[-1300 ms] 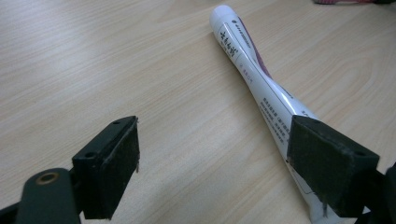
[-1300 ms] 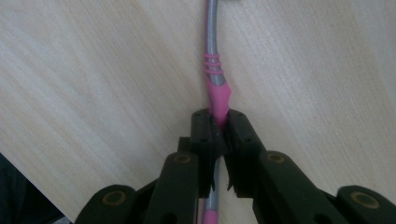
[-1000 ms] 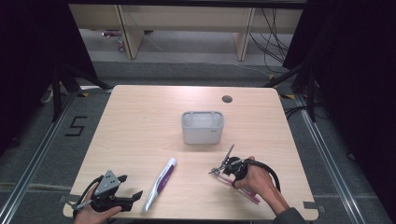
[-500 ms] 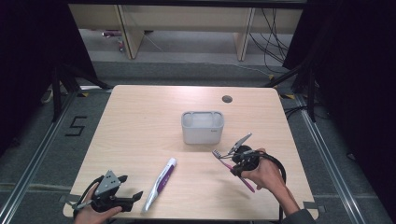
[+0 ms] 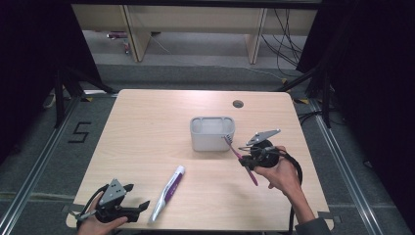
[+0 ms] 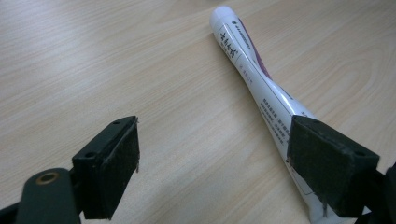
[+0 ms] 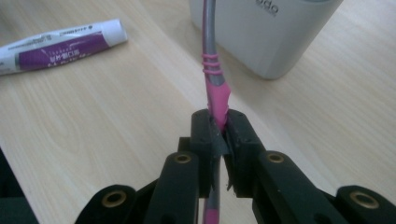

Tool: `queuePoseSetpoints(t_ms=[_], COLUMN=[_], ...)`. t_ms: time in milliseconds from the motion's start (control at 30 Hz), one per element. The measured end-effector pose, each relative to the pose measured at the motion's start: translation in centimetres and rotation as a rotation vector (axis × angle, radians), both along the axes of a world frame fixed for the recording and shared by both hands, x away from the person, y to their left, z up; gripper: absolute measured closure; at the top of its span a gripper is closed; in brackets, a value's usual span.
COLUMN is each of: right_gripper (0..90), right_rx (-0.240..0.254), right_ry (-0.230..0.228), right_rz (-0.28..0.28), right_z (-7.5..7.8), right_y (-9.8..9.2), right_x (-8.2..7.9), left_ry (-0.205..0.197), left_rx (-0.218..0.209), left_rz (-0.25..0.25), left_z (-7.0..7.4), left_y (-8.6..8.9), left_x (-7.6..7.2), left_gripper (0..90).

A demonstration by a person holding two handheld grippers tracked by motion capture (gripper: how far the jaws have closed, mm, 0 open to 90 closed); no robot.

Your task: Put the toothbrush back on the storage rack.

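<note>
My right gripper [image 5: 246,161] [image 7: 219,122] is shut on a pink and grey toothbrush [image 5: 240,157] [image 7: 211,60], held above the table. Its brush end points up and left toward the right side of the grey holder cup [image 5: 212,133] [image 7: 271,32]; its head is cut off in the right gripper view. A white and purple toothpaste tube [image 5: 167,192] [image 6: 254,74] [image 7: 56,46] lies on the table near the front. My left gripper [image 5: 139,208] [image 6: 215,161] rests open at the front left, its right jaw over the tube's flat end.
The light wooden table [image 5: 147,132] has a round cable hole [image 5: 238,104] at the back right. Dark floor and metal rails surround it, with shelving legs and cables behind.
The right gripper has lifted the toothbrush off the table and carried it up and toward the holder cup, tilting its head at the cup. The left gripper has stayed put.
</note>
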State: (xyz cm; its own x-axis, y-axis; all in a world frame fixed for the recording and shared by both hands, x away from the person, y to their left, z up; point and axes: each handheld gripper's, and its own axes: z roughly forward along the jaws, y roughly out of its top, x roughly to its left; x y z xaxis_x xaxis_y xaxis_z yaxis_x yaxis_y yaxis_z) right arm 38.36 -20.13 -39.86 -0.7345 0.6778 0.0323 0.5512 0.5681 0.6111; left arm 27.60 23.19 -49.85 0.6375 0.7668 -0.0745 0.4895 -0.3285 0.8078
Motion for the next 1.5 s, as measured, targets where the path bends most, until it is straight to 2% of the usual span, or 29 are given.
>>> queuePoseSetpoints(t_ms=[33, 67, 100, 133, 167, 200, 233, 333, 400, 467, 533, 600, 667, 700, 733, 800, 867, 900, 933, 1000, 1067, 1167, 1200, 1267, 1300, 1333, 1367, 1400, 1500], right_gripper=[82.7, 82.7, 82.7, 82.7, 82.7, 82.6, 82.6, 82.6, 82.6, 82.6, 82.6, 82.7, 82.6, 82.7, 82.7, 82.7, 82.7, 82.7, 82.7, 82.7, 82.7, 82.7, 82.7, 82.7, 82.7, 82.7, 82.7, 82.6, 82.7], right_rx=[0.004, 0.015, 0.015, 0.036, 0.067, 0.073, 0.106, 0.112, 0.139, 0.167, 0.177, 0.185, 0.203, 0.202, 0.223, 0.251, 0.255, 0.262, 0.281, 0.274, 0.294, 0.328, 0.344, 0.337, 0.361, 0.361, 0.382, 0.38, 0.407], right_ry=[-0.008, 0.009, 0.009, -0.029, -0.043, -0.033, -0.054, -0.082, -0.086, -0.113, -0.111, -0.153, -0.167, -0.196, -0.175, -0.211, -0.207, -0.232, -0.21, -0.247, -0.261, -0.258, -0.26, -0.278, -0.268, -0.268, -0.275, -0.293, -0.293], right_rz=[0.013, -0.025, -0.025, -0.006, -0.008, -0.003, -0.012, -0.006, -0.037, -0.017, -0.027, 0.0, -0.02, -0.011, -0.025, -0.024, -0.034, -0.037, -0.053, -0.045, -0.052, -0.072, -0.06, -0.073, -0.077, -0.077, -0.085, -0.085, -0.084], right_z=[0.0, 0.2, 0.2, 0.3, 0.1, 0.4, 0.4, 0.6, 0.9, 1.0, 1.2, 1.6, 1.9, 2.1, 2.2, 2.4, 2.5, 2.5, 2.6, 2.8, 3.0, 3.2, 3.2, 3.3, 3.2, 3.2, 3.2, 3.1, 3.2], right_y=[0.0, 0.0, 0.0, -0.1, 0.1, 0.0, 0.2, 0.1, 0.0, -0.1, 0.0, 0.1, 0.2, 0.1, 0.2, 0.2, 0.3, 0.3, 0.4, 0.4, 0.4, 0.3, 0.3, 0.2, 0.3, 0.3, 0.4, 0.4, 0.5], right_x=[0.1, 0.1, 0.1, 0.4, 0.4, 0.4, 0.5, 0.6, 0.7, 0.9, 0.8, 1.0, 1.1, 1.4, 1.4, 1.8, 2.1, 2.3, 2.3, 2.7, 3.1, 3.4, 3.5, 3.6, 3.7, 3.7, 3.9, 4.0, 4.2], left_ry=[0.003, 0.002, 0.002, -0.001, -0.001, 0.004, 0.003, 0.003, 0.002, 0.001, -0.001, -0.002, 0.0, 0.0, -0.003, 0.003, -0.001, -0.003, -0.003, 0.003, -0.006, 0.002, 0.003, -0.002, -0.003, -0.003, -0.002, 0.001, 0.002], left_rx=[0.003, 0.002, 0.002, 0.001, 0.001, 0.017, 0.001, -0.002, 0.005, 0.002, 0.007, 0.003, 0.006, 0.008, 0.002, -0.002, 0.0, 0.002, 0.002, 0.001, -0.006, 0.0, 0.001, 0.0, 0.001, 0.001, 0.007, 0.015, 0.011], left_rz=[-0.003, -0.002, -0.002, -0.002, -0.002, -0.013, -0.004, -0.001, -0.003, -0.003, -0.001, -0.002, 0.001, 0.0, -0.004, 0.001, 0.0, -0.005, -0.004, -0.002, -0.002, -0.001, -0.002, -0.002, -0.005, -0.005, -0.008, -0.009, -0.013], left_z=[0.0, 0.0, 0.0, 0.0, 0.0, 0.0, 0.0, 0.0, 0.1, 0.1, 0.0, 0.0, 0.0, 0.0, 0.0, 0.0, 0.0, 0.0, 0.0, 0.1, -0.1, 0.0, 0.0, 0.0, 0.0, 0.0, 0.0, 0.1, 0.0], left_y=[0.0, 0.0, 0.0, 0.0, 0.0, 0.1, 0.0, 0.0, 0.0, 0.0, 0.0, 0.0, 0.0, 0.0, 0.0, 0.0, 0.0, 0.0, 0.0, 0.0, 0.0, 0.0, 0.0, 0.0, 0.0, 0.0, 0.0, 0.0, 0.0], left_x=[0.0, 0.0, 0.0, 0.0, 0.0, 0.0, 0.0, 0.0, 0.0, 0.0, 0.0, 0.1, 0.0, 0.0, 0.0, 0.0, 0.0, 0.0, 0.0, 0.0, 0.0, 0.0, 0.0, 0.0, 0.0, 0.0, 0.0, 0.0, 0.0], left_gripper=[16.5, 16.5, 16.5, 16.5, 16.5, 16.5, 16.5, 16.5, 16.5, 16.5, 16.5, 16.5, 16.5, 16.5, 16.5, 16.5, 16.5, 16.5, 16.5, 16.5, 16.5, 16.5, 16.5, 16.5, 16.5, 16.5, 16.5, 16.5, 16.5])
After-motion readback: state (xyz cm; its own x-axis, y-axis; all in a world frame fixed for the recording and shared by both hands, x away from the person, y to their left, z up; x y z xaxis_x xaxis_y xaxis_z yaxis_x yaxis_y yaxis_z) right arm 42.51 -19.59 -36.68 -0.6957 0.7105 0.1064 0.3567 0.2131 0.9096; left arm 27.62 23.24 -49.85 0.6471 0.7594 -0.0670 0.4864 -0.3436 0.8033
